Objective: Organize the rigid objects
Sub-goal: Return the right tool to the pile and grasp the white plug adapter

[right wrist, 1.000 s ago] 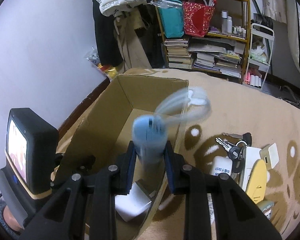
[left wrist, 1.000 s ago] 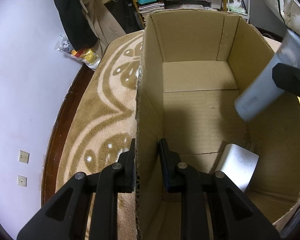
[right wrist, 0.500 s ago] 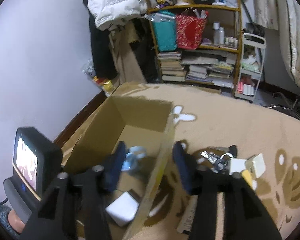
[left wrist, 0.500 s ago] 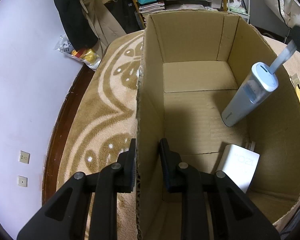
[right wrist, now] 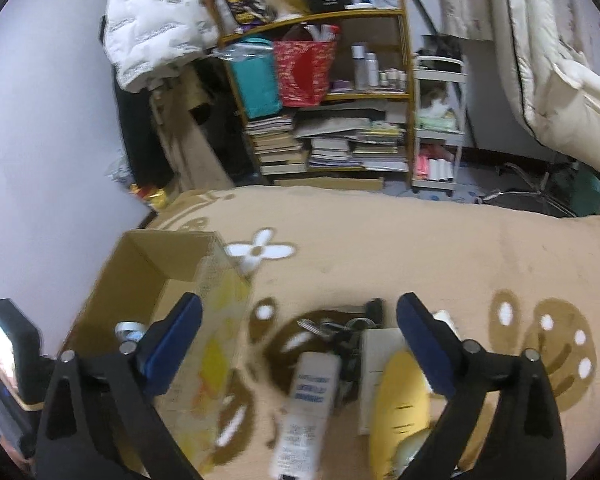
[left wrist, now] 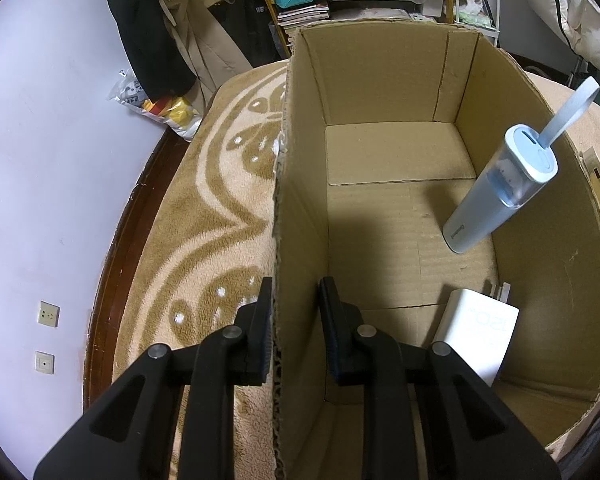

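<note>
Nearest, left gripper straddles the cardboard box wall, fingers seemingly clamped on it. Right gripper gapes empty over a white tube, yellow item and keys. Inside the box: white charger marked "120", blue bottle leaning on the wall, label unreadable. Risk: bottle topples if the box jolts.

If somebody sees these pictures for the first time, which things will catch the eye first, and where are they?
First, the big open cardboard box on the beige carpet, its left wall between the fingers of the left gripper. Inside, a pale blue bottle with a loop strap leans on the right wall, above a white charger. The right gripper hangs wide open over a white tube and a yellow object.
</note>
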Tool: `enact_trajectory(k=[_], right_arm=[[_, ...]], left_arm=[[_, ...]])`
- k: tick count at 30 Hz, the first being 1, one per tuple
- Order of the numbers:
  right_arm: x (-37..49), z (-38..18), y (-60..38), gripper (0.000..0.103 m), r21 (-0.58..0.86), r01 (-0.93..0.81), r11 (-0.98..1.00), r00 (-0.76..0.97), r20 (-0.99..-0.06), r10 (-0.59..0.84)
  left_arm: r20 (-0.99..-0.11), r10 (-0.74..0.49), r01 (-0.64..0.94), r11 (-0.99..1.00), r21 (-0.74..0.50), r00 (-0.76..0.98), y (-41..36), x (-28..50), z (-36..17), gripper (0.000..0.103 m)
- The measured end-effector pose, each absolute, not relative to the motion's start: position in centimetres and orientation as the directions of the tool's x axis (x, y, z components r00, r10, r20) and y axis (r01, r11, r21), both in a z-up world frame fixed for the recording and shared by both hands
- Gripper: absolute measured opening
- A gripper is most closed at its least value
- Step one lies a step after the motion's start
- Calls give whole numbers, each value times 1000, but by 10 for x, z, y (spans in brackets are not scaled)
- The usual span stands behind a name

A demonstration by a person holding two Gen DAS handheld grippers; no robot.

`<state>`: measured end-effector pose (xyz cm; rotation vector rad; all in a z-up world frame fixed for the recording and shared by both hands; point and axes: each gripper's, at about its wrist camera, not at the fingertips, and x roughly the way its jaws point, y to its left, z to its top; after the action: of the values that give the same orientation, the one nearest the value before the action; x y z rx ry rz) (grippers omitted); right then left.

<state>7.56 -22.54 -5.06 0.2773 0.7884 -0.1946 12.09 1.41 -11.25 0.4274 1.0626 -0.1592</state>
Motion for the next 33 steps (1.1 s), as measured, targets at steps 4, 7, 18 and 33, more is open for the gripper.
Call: enact_trajectory(k=[4, 7, 18, 33], right_arm=[[76, -65, -252, 103, 176, 333, 926, 655, -750, -93], [74, -77, -271, 103, 180, 373, 910, 636, -764, -109], [67, -112, -309, 103, 204, 445, 872, 613, -779, -130], [73, -156, -328, 77, 276, 482, 832, 549, -835, -41]], left_arm=[[-869, 84, 333, 902, 274, 488, 13, 121, -113, 22], [-868, 86, 333, 901, 277, 489, 13, 120, -114, 22], [-867, 95, 333, 898, 286, 490, 12, 120, -115, 22], [-865, 102, 334, 895, 296, 492, 9, 120, -115, 22]])
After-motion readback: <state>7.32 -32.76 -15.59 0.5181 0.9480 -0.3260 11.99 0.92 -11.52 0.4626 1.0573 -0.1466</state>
